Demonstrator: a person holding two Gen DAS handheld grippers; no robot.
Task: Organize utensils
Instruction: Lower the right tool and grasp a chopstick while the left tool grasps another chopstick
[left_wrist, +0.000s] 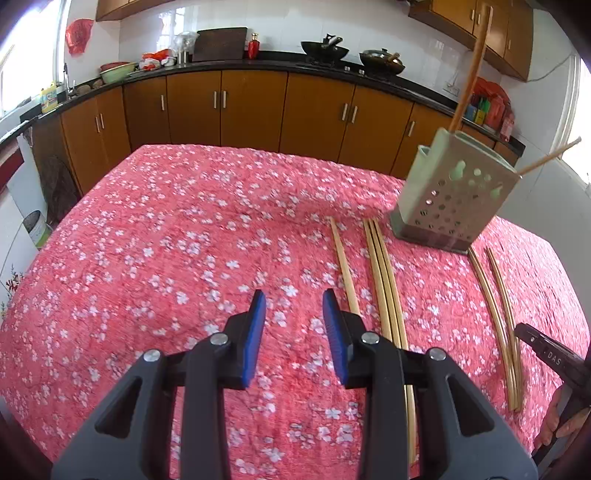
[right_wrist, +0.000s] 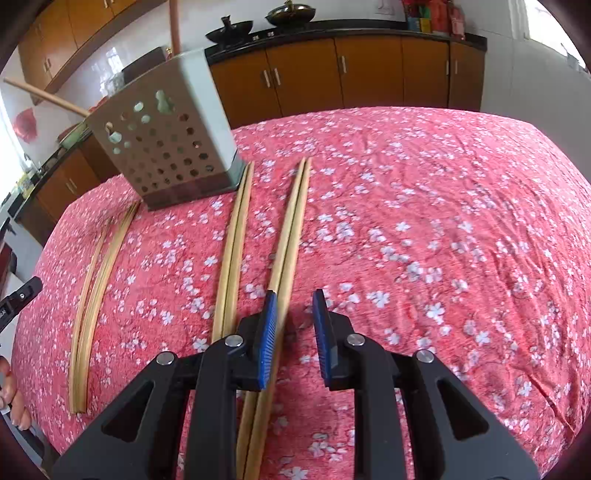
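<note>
Left wrist view: the left gripper (left_wrist: 294, 297) tilts down toward the cloth (left_wrist: 155, 229), its blue pads (left_wrist: 255, 332) set apart with only flowered fabric showing between them; it is released and holds nothing. Just right of its right finger lies a single chopstick (left_wrist: 341, 258), and beside that a close-lying group of chopsticks (left_wrist: 382, 273) running toward the camera. Farther right, a second group of chopsticks (left_wrist: 496, 314) lies past the holder's foot. At the frame's right edge part of the right gripper's black body and a hand (left_wrist: 561, 421) show.

Right wrist view: the right gripper (right_wrist: 293, 295) also points down at the cloth (right_wrist: 424, 221). Its jaws stand narrowly apart and unclenched; a pair of chopsticks (right_wrist: 295, 214) passes under the left pad (right_wrist: 267, 336), and whether the pad touches it cannot be told. Nothing is grasped. Another pair (right_wrist: 236, 236) lies just left, its far end beside the holder's base, and a third bundle (right_wrist: 94, 284) lies well to the left.

Holder (left_wrist: 454, 199): a pale green, perforated box standing upright on the cloth at the chopsticks' far ends, with a dark base. One chopstick (left_wrist: 472, 70) stands steeply in it and another (left_wrist: 550, 157) leans out sideways over its rim. In the right wrist view the holder (right_wrist: 166, 147) sits upper left.
</note>
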